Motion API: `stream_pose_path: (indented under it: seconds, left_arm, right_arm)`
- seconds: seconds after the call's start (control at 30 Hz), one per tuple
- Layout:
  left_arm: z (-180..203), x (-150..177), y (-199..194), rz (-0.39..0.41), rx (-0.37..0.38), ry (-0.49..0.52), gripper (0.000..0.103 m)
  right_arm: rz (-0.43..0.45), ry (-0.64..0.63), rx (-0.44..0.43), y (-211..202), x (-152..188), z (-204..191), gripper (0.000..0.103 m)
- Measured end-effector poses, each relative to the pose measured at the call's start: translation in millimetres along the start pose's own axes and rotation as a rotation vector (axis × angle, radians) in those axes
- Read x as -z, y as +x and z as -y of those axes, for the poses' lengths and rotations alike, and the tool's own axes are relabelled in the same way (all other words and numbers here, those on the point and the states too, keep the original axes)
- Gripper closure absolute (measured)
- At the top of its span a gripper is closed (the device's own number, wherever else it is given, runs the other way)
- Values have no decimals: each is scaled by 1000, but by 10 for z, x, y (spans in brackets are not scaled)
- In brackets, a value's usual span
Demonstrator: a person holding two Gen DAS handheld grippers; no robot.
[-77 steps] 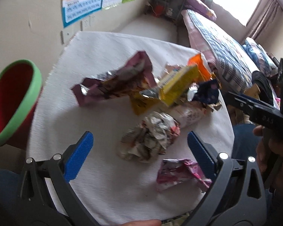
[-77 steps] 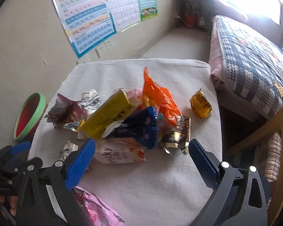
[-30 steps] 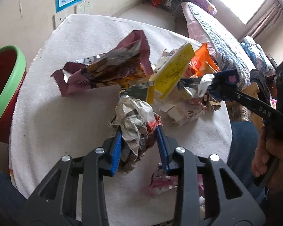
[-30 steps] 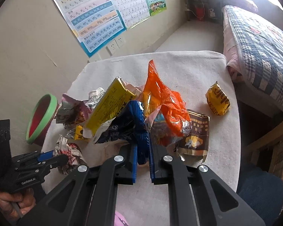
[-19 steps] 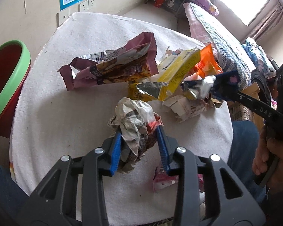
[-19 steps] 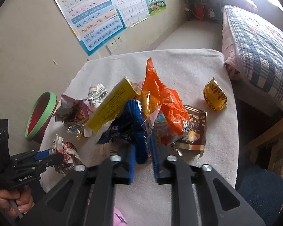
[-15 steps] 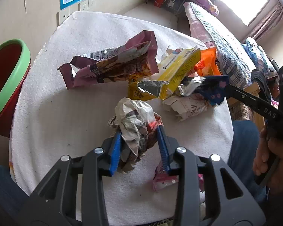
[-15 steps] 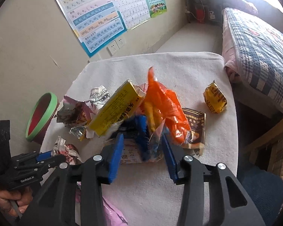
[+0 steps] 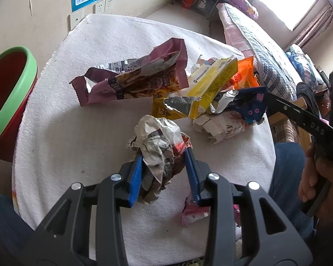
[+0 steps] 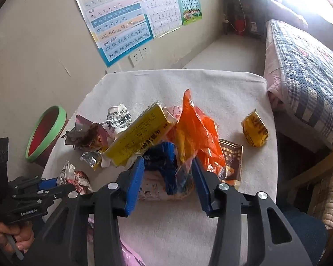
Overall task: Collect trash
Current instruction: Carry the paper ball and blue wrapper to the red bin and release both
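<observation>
My left gripper (image 9: 164,157) is shut on a crumpled paper ball (image 9: 159,146) just above the white cloth-covered table (image 9: 77,133). The ball also shows in the right wrist view (image 10: 74,177). My right gripper (image 10: 166,168) is open around a dark blue wrapper (image 10: 163,155) in the trash pile, its jaws apart and not pinching it. The pile holds a yellow packet (image 10: 139,137), an orange bag (image 10: 197,133), a purple wrapper (image 9: 133,77) and a white snack bag (image 9: 222,126).
A red bin with a green rim (image 9: 8,88) stands left of the table. A small yellow packet (image 10: 254,129) lies alone at the right. A pink wrapper (image 9: 195,210) lies near the front edge. A bed (image 10: 310,71) is on the right.
My right gripper has opened, letting the dark blue wrapper drop back onto the pile. My left gripper still holds the paper ball, about where it was.
</observation>
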State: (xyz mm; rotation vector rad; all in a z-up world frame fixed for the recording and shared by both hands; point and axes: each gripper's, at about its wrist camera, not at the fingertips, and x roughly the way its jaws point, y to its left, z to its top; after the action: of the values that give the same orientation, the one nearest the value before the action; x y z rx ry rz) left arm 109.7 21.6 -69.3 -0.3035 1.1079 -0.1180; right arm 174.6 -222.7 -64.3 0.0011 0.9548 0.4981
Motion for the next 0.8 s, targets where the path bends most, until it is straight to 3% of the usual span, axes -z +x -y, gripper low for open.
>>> stream_pose_path:
  seconds: [0.13,0.2,0.8]
  left_arm:
    - [-15,7,16,-6,-1,1,68]
    - [-30,8,27,-9,-3,-1,68]
    - [2,16,-207,60,-8,6,68]
  right_arm:
    - [-24,-13,5,124,-49,-27,63]
    - [-46,-19,-6,196,-56,-49,93]
    - [24,-20,-11,-125,-113,-168,93]
